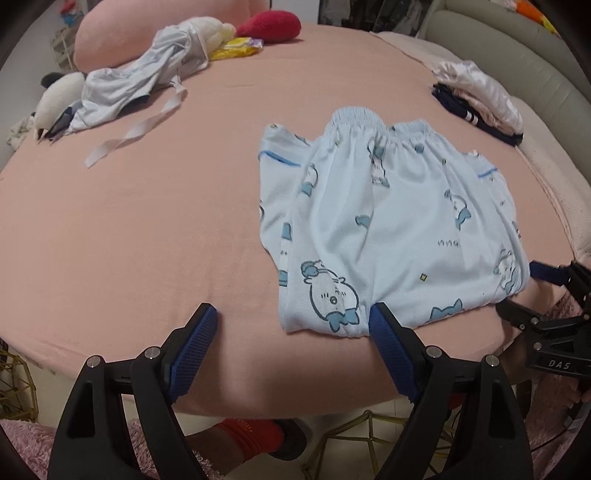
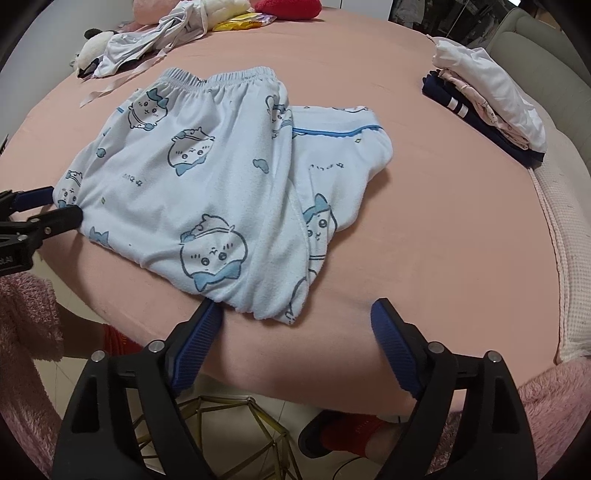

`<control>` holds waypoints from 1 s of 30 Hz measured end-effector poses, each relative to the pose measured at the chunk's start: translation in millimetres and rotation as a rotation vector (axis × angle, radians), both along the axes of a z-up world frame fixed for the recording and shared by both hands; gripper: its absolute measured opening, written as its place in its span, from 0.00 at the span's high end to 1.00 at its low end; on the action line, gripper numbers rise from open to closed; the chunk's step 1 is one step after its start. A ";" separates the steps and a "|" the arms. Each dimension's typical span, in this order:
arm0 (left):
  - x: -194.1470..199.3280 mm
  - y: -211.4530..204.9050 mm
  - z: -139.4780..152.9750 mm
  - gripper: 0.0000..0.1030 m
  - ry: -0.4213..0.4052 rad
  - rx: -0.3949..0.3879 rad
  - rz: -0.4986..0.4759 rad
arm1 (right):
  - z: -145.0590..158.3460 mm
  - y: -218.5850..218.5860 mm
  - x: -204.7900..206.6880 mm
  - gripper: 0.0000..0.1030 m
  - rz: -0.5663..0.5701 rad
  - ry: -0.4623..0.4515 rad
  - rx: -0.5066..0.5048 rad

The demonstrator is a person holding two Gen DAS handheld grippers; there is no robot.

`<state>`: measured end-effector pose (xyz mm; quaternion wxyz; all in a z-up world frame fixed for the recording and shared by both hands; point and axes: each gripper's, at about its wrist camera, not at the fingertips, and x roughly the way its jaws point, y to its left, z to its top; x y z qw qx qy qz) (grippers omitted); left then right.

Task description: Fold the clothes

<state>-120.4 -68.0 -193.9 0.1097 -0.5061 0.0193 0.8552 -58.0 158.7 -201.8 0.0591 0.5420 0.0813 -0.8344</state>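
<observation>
Light-blue pyjama trousers (image 1: 388,221) printed with cartoon animals lie folded on the pink bed, waistband at the far side. My left gripper (image 1: 292,306) is open at the near hem. Its right fingertip (image 1: 380,314) is beside the cloth and nothing is pinched. In the right wrist view the trousers (image 2: 221,166) fill the middle, and my right gripper (image 2: 295,304) stands open over their near corner without pressing on it. Each gripper also shows in the other's view, at the garment's side edge: the right gripper (image 1: 517,288) and the left gripper (image 2: 64,203), both with jaws apart.
A stack of folded clothes (image 2: 491,107) sits at the far right of the pink bed sheet (image 1: 129,240). An unfolded pale garment with straps (image 1: 140,81), plush toys and a red cushion (image 1: 273,24) lie far left. Below the bed edge are a gold wire frame (image 2: 229,435) and a red-socked foot (image 1: 251,435).
</observation>
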 end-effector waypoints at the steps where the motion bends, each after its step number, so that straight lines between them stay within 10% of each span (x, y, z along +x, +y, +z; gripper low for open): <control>1: -1.1 -4.2 3.1 0.16 0.012 0.014 0.018 | 0.0 0.7 -0.1 0.16 -0.003 -0.001 -0.001; 6: -5.6 -18.4 11.2 0.16 0.023 0.144 0.073 | -1.9 5.1 -6.2 0.14 -0.005 -0.004 0.005; 12: -22.4 7.3 -11.0 0.12 -0.002 -0.077 0.011 | -2.4 11.7 -11.5 0.13 -0.006 -0.006 0.007; 18: -25.2 -29.2 0.8 0.12 0.017 -0.008 0.171 | 15.5 37.9 -13.9 0.14 -0.129 0.056 0.052; 30: -49.5 36.4 5.9 0.12 0.072 -0.052 0.011 | 66.6 -13.4 -55.4 0.18 -0.020 0.311 0.090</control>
